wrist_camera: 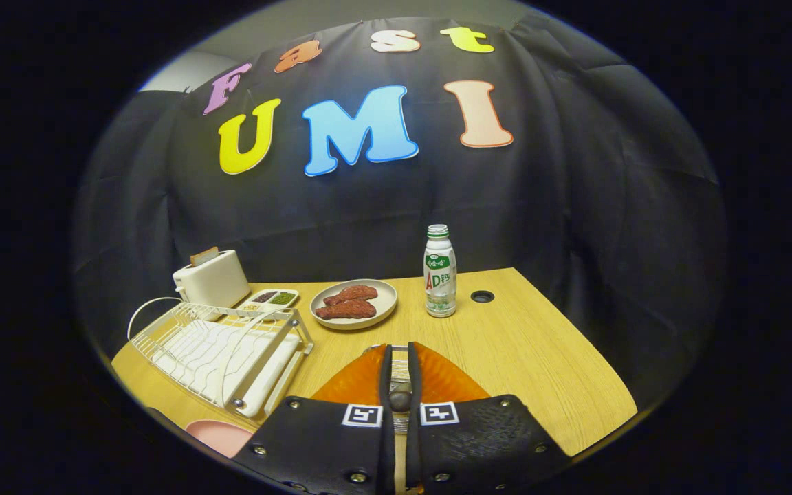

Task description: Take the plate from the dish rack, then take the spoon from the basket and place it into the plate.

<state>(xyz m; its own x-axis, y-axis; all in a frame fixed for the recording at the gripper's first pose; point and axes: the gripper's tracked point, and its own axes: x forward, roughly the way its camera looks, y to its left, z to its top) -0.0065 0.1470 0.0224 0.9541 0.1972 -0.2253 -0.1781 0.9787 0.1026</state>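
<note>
My claw [400, 357] is clenched on a spoon [400, 397] above the orange basket [361, 381]. Beyond the basket, the bottle [440, 272] label reads "AD". Open surface [533, 350] lies right of the basket.

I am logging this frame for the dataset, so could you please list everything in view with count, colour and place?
Toaster: one, white, far corner behind the rack.
Dish rack: one, white wire, beside the fingers.
Condiment tray: one, pale, between toaster and beige plate.
Beige plate: one, holding two reddish-brown pieces, beyond the fingers.
Bottle: one, white with green label, upright beside that plate.
Orange basket: one, under the fingers.
Spoon: one, metallic, between the fingers.
Pink plate: one, near the rack.
Table: one, wooden.
Gripper: one, fingers closed on the spoon.
</note>
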